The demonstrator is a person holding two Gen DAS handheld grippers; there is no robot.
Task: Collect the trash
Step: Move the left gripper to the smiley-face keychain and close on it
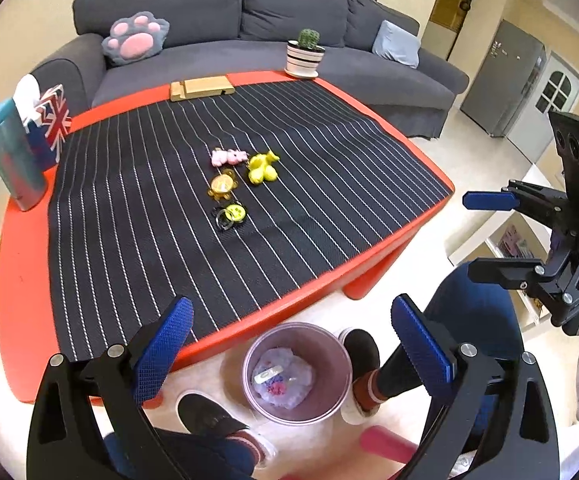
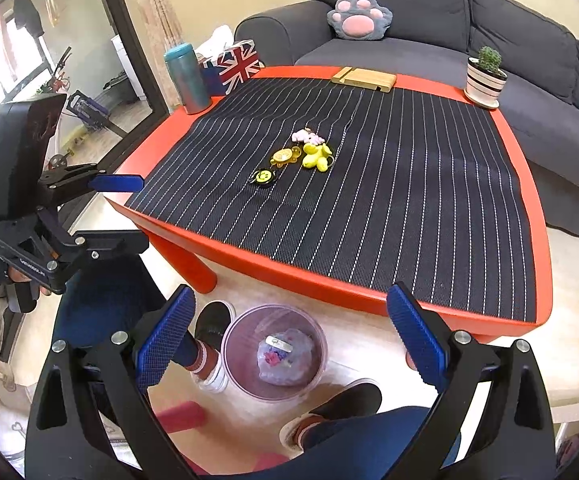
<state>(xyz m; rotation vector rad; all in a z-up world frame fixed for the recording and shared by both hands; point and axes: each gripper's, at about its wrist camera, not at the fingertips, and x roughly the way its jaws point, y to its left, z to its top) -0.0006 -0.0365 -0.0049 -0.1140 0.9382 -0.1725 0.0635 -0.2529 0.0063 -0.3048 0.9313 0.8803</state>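
A pink bin [image 1: 331, 368] [image 2: 233, 344] stands on the floor in front of the red table, between the person's feet. It holds crumpled wrappers [image 1: 285, 380] [image 2: 285, 356]. My left gripper [image 1: 289, 344] is open and empty, above the bin. My right gripper [image 2: 289, 336] is open and empty, also above the bin; it also shows in the left wrist view [image 1: 489, 236], and the left gripper shows in the right wrist view [image 2: 121, 212]. On the striped mat lie a pink charm [image 1: 228, 157], a yellow dog charm [image 1: 263, 168], an orange charm [image 1: 221, 186] and a smiley charm [image 1: 231, 214].
The red table [image 1: 21, 280] carries a teal bottle [image 1: 13, 160], a Union Jack tissue box [image 1: 51, 124], a wooden stand [image 1: 201, 88] and a potted cactus [image 1: 305, 54]. A grey sofa [image 1: 249, 12] stands behind. The person's shoes [image 1: 205, 412] flank the bin.
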